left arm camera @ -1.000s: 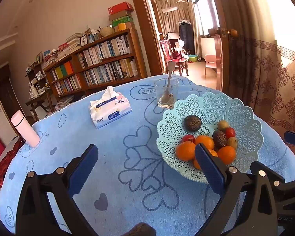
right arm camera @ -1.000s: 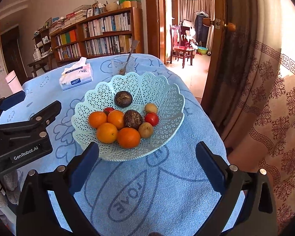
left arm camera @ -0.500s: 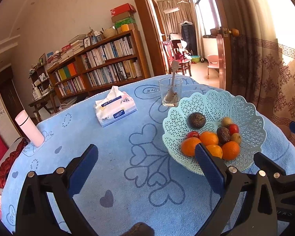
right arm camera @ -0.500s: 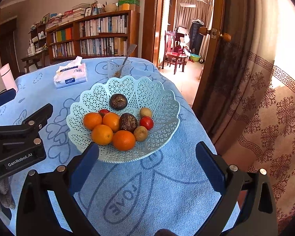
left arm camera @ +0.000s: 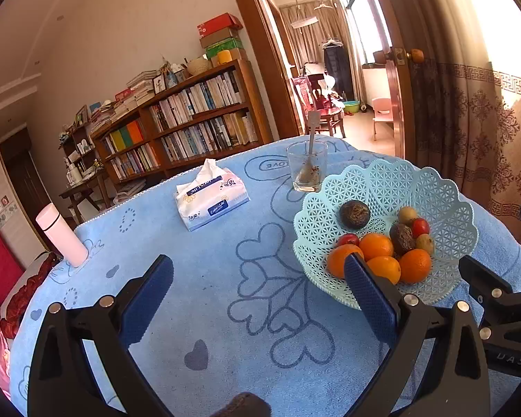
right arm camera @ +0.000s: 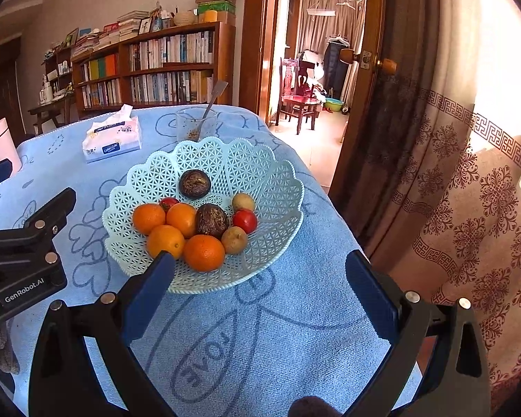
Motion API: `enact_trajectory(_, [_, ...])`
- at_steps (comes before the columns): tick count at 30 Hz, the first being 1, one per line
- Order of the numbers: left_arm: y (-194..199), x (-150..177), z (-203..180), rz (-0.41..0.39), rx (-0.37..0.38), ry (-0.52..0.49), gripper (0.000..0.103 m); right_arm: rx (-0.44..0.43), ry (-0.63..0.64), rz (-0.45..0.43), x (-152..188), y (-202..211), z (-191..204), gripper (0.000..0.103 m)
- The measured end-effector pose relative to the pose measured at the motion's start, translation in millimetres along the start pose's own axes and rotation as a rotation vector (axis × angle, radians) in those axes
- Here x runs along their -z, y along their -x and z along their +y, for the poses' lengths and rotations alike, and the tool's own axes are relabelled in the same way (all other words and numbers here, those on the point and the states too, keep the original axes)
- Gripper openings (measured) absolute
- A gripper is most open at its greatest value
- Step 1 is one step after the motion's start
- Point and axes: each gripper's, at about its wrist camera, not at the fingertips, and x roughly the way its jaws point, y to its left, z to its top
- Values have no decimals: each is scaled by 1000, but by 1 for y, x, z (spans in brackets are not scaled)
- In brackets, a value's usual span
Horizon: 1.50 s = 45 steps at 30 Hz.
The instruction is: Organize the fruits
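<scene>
A pale green lattice basket [left arm camera: 434,187] [right arm camera: 260,160] stands on the blue tablecloth and holds several oranges [right arm camera: 204,252], two dark wrinkled fruits [right arm camera: 195,183], red tomatoes [right arm camera: 245,221] and small brownish fruits [right arm camera: 234,240]. My left gripper [left arm camera: 258,293] hovers open over bare cloth, left of the basket, nothing between its fingers. My right gripper [right arm camera: 260,290] is open too, held above the cloth in front of the basket, empty. The left gripper's black body [right arm camera: 21,264] shows at the left of the right wrist view.
A tissue pack [left arm camera: 210,201] and a glass with a spoon [left arm camera: 307,170] sit behind the basket. A white flask [left arm camera: 61,236] stands near the table's left edge. Curtains [right arm camera: 469,191] hang just past the table's right edge. A bookshelf lines the far wall.
Both grippers have drawn back and risen slightly, so the basket looks a little smaller and farther. Both remain open and the fruit has not moved.
</scene>
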Motion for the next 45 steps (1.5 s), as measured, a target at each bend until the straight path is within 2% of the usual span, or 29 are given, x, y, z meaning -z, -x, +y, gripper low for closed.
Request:
enact_trajectory(7, [-1, 1, -6, -12, -1, -12, 98, 13, 32, -43, -1, 4, 7, 100])
enact_trajectory(11, [-3, 0, -7, -14, -6, -17, 98, 50, 46, -44, -1, 2, 10, 100])
enact_trajectory(21, [-9, 1, -10, -4, -15, -26, 98, 77, 64, -47, 0, -4, 13, 100])
enact_trajectory(45, [-22, 3, -20, 19, -17, -48, 98, 76, 43, -54, 0, -11, 9, 100])
